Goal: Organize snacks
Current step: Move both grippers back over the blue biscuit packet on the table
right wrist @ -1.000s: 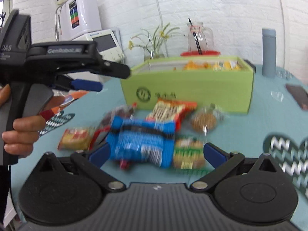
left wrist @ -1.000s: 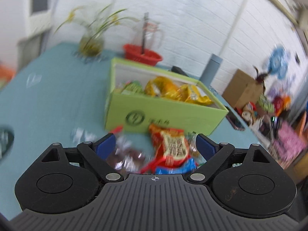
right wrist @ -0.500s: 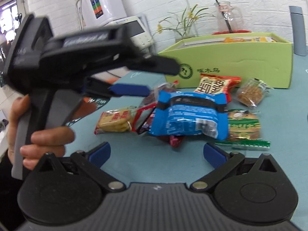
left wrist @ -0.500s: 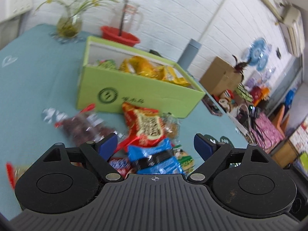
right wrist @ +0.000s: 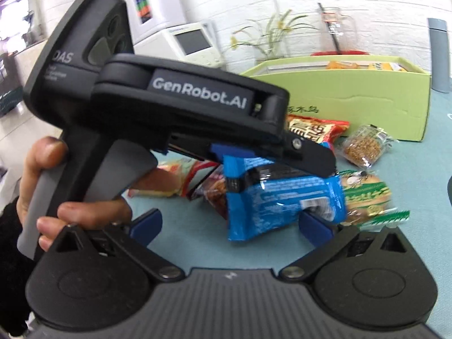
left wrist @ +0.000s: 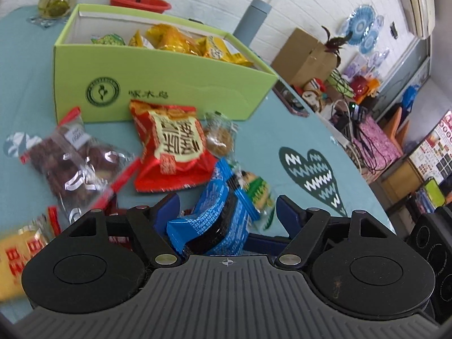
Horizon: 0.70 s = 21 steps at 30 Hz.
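Left tool (left wrist: 227, 212) now straddling blue packet (left wrist: 214, 220)

The left tool (left wrist: 227, 207) stands wide open around a blue snack packet (left wrist: 217, 220), which lies between its fingers. Just ahead lies a red packet (left wrist: 172, 149); beyond it, a green box (left wrist: 158, 90) holds yellow packets on the teal worktop (left wrist: 282, 141).

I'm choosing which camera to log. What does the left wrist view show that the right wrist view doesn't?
Only the left wrist view shows the dark heart print on the table and the cluttered room corner. Only the right wrist view shows the left gripper from outside and the hand holding it. Both show the blue packet between its fingers and the green box.
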### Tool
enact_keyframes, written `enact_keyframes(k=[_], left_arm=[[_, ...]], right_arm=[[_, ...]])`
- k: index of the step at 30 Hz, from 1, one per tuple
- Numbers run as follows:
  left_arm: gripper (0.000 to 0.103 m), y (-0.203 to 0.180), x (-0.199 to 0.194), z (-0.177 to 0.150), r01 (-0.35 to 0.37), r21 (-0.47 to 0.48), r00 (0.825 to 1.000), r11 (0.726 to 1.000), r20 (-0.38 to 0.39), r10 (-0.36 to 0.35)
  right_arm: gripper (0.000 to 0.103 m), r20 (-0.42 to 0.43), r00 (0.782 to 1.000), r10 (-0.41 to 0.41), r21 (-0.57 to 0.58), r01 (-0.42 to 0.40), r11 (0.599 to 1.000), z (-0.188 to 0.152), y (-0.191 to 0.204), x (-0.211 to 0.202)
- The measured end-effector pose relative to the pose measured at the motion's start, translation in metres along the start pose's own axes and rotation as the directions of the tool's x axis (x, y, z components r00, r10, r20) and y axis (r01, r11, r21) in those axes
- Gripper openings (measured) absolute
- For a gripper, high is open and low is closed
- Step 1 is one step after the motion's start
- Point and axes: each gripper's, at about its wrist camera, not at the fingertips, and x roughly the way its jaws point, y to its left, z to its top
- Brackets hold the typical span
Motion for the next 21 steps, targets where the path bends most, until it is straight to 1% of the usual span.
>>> enact_keyframes(k=[2,4,5,7,10,12,15,17,21], left_arm=[[0.062,-0.008,0.002,-0.008,0.026,0.004,1.000,1.000,-0.016,-0.025],[0.063,-0.019,0.007,-0.017,0.065,-0.001,0.997,0.998,-0.045,-0.065],[0.064,-0.025,0.010,-0.023,0.071,-0.002,0.996,0.997,-0.052,-0.071],[0.064,-0.035,0.014,-0.034,0.078,-0.002,0.995,0.997,-0.063,-0.078],[0.064,-0.048,0.018,-0.049,0.132,-0.024,0.987,0.991,-0.088,-0.134],[0.062,-0.053,0.015,-0.050,0.123,-0.029,0.989,0.992,-0.077,-0.125],[0.065,-0.048,0.006,-0.042,0.074,-0.036,0.997,0.997,-0.028,-0.075],[0.067,-0.042,0.005,-0.037,0.046,-0.064,0.999,0.997,-0.021,-0.047],[0.068,-0.040,0.008,-0.033,0.031,-0.078,0.999,0.996,-0.031,-0.034]], right_arm=[[0.102,-0.008,1.000,-0.013,-0.029,0.013,1.000,-0.006,0.002,-0.008],[0.102,-0.016,0.999,-0.033,-0.056,0.032,0.998,-0.013,0.003,-0.019],[0.102,-0.023,0.999,-0.037,-0.065,0.035,0.997,-0.017,0.002,-0.026],[0.102,-0.044,0.998,-0.047,-0.075,0.044,0.996,-0.025,-0.002,-0.040],[0.102,-0.068,0.994,-0.086,-0.075,0.081,0.994,-0.035,-0.008,-0.059],[0.102,-0.073,0.990,-0.117,-0.063,0.113,0.992,-0.038,-0.012,-0.071],[0.102,-0.056,0.987,-0.154,-0.038,0.152,0.988,-0.041,-0.016,-0.082],[0.102,-0.029,0.987,-0.158,-0.009,0.158,0.987,-0.041,-0.016,-0.085],[0.102,0.020,0.981,-0.191,0.058,0.190,0.980,-0.040,-0.019,-0.082]])
